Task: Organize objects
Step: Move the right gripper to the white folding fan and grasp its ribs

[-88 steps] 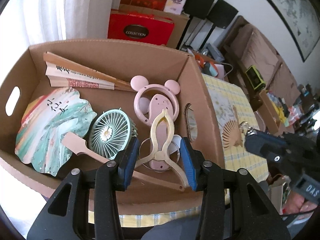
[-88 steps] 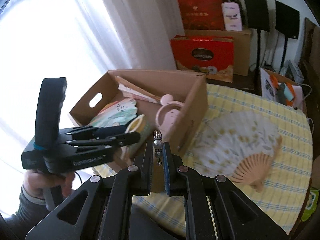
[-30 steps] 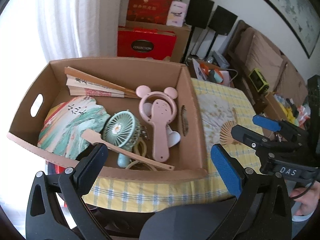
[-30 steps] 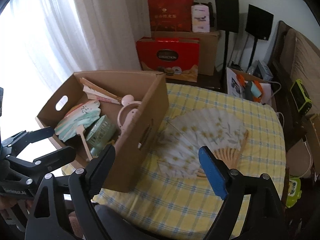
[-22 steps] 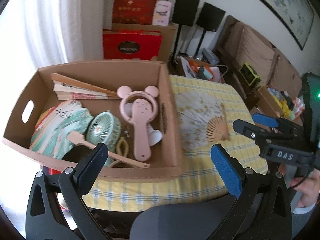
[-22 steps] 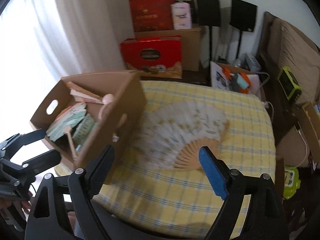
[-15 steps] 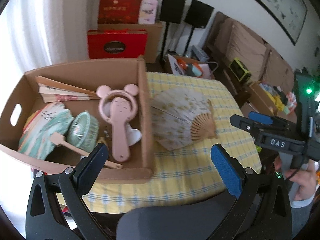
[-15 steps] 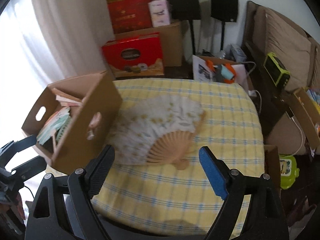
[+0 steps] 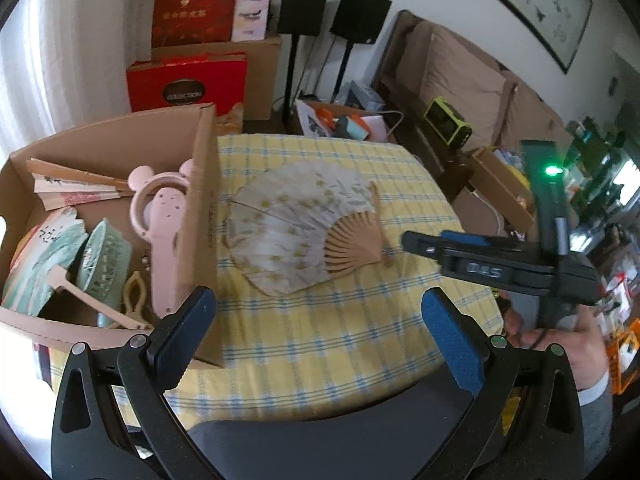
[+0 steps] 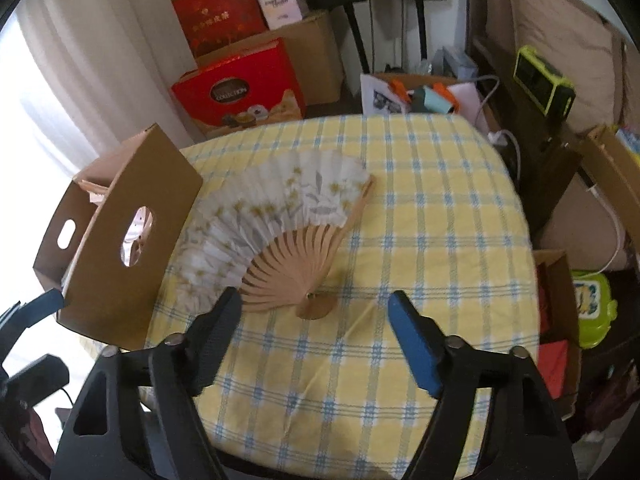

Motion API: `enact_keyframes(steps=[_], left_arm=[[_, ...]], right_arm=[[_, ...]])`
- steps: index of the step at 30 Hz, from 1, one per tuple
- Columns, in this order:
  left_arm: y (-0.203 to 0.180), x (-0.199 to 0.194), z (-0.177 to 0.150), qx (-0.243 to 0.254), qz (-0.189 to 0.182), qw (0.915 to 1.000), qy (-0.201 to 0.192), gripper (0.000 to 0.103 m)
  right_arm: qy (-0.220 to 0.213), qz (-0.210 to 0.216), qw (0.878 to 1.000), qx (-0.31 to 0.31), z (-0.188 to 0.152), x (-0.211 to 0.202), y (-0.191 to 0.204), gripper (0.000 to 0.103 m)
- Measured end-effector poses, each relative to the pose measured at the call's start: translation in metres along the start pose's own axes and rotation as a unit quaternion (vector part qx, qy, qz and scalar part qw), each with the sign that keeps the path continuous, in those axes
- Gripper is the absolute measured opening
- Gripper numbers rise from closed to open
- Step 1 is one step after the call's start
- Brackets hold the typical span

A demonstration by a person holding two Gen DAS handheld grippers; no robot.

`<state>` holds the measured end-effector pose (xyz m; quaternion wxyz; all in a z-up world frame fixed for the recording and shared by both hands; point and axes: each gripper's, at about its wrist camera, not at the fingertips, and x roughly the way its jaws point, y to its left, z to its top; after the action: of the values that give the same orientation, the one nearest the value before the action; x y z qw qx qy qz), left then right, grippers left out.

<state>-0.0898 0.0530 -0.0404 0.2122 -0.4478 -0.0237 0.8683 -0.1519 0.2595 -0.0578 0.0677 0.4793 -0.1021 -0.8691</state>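
A white floral folding fan (image 9: 300, 224) (image 10: 280, 216) lies spread open on the yellow checked tablecloth (image 9: 320, 344), just right of the cardboard box (image 9: 200, 200) (image 10: 160, 168). The box holds a pink mouse-ear fan (image 9: 164, 216), a green mini fan (image 9: 104, 256), a round painted fan (image 9: 36, 256), a closed folding fan (image 9: 72, 188) and a beige clip (image 9: 134, 296). My left gripper (image 9: 318, 312) hangs open and empty over the cloth in front of the spread fan. My right gripper (image 10: 316, 304) hovers above the fan's wooden pivot, its jaws closing with nothing pressed between them.
Red gift boxes (image 10: 240, 88) and brown cartons stand behind the table. Speakers on stands (image 9: 304, 4), a brown sofa (image 9: 460, 64) and a green clock (image 10: 544, 80) are on the right. The table's rounded edge (image 10: 524, 240) drops off to floor clutter.
Both grippers have swung right, away from the box and toward the spread fan. The right gripper has dropped closer to the fan's pivot, and its jaws stand narrower than before.
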Motion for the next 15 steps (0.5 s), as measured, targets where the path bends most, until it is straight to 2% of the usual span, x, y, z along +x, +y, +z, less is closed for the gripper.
enact_keyframes(steps=[3,7,15], left_arm=[[-0.007,0.004,0.000,0.002,-0.007,1.0000,0.000,0.103],[-0.018,0.013,-0.001,0.010,-0.011,0.9999,0.008,0.103],[-0.031,0.033,-0.004,0.013,-0.023,0.9993,0.027,0.103]], right_arm=[[0.009,0.016,1.000,0.015,0.000,0.011,-0.005,0.060],[0.021,0.029,0.999,0.037,0.002,0.027,-0.013,0.041],[0.025,0.026,0.998,0.053,0.013,0.043,-0.022,0.031]])
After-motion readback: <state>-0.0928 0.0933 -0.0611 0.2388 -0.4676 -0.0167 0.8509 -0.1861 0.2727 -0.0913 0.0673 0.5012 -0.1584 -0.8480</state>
